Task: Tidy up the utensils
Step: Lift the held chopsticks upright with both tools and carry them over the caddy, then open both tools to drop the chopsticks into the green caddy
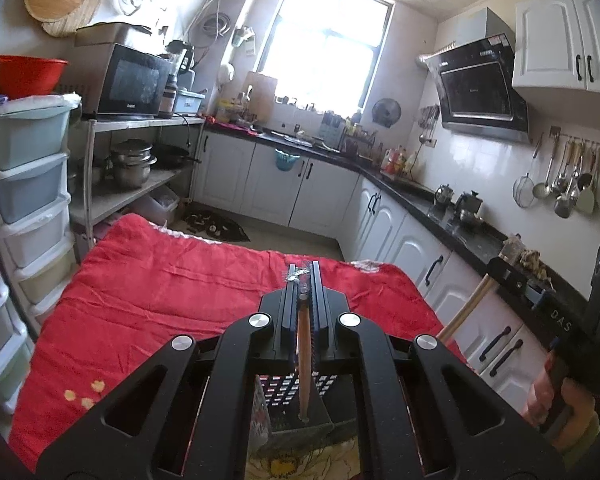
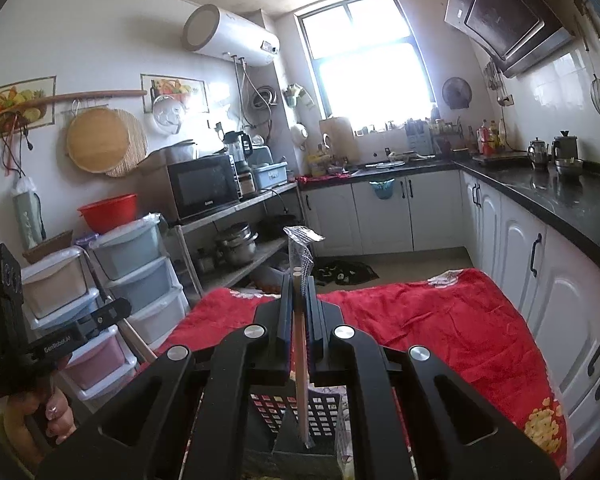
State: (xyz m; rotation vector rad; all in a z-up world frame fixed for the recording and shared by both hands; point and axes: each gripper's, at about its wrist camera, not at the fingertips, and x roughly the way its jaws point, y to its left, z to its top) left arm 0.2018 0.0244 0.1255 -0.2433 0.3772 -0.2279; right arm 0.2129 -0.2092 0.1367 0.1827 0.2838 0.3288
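Note:
My left gripper (image 1: 303,276) is shut on a wooden utensil handle (image 1: 303,364) wrapped in clear plastic, held upright above a black perforated utensil holder (image 1: 296,396). My right gripper (image 2: 299,282) is shut on a pair of wrapped wooden chopsticks (image 2: 300,368), their clear wrapper (image 2: 301,246) sticking up past the fingertips; their lower end points into the black perforated holder (image 2: 296,412). The right gripper's body shows at the right edge of the left wrist view (image 1: 596,320), and the left gripper's body at the left of the right wrist view (image 2: 16,332).
A red cloth (image 1: 172,292) covers the table. Pastel plastic drawers (image 1: 32,184) stand at the left, a metal shelf with a microwave (image 1: 134,80) and pots behind. A dark countertop (image 2: 560,196) with white cabinets runs along the right; ladles hang on the wall (image 1: 564,184).

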